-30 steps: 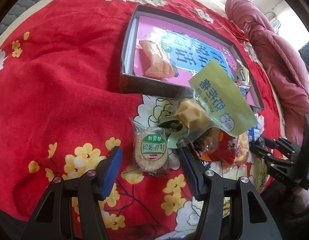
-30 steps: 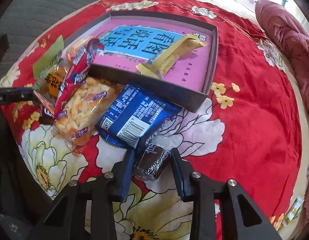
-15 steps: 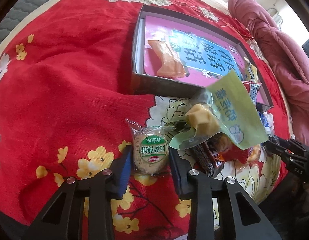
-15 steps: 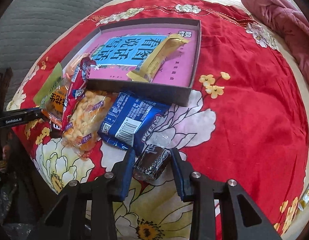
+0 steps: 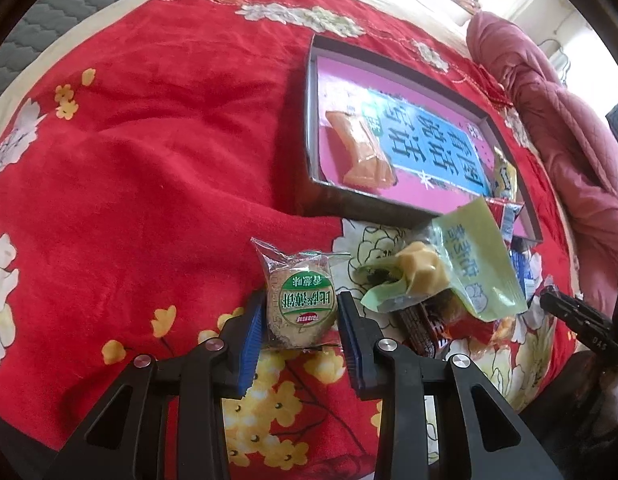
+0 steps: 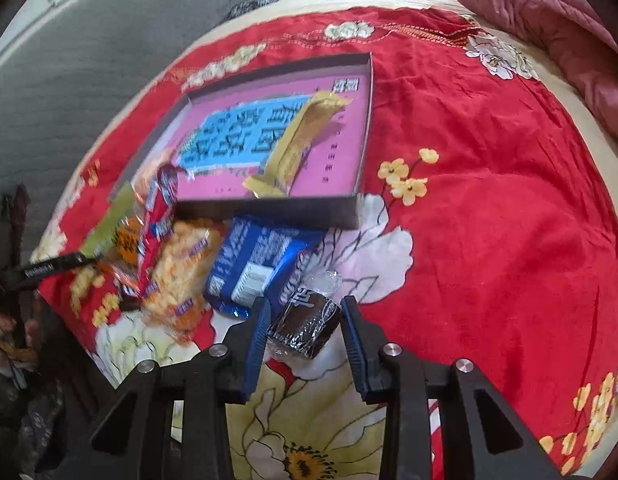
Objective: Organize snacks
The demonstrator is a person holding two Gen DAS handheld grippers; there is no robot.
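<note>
Step in hand: pickup, both sides. Left gripper clamped on biscuit, just short of box near wall. Right gripper clamped on dark cake, also short of box near wall, beside blue pack. Box holds orange pack, yellow bar. Next, likely: lift both over near wall, release on bare pink floor.

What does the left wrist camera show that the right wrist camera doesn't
Only the left wrist view shows the left claw closed on the round green-label biscuit and a pale green bag. Only the right wrist view shows the right claw closed on the dark foil snack, plus a blue packet. Both show the pink-lined box on the red floral cloth.
</note>
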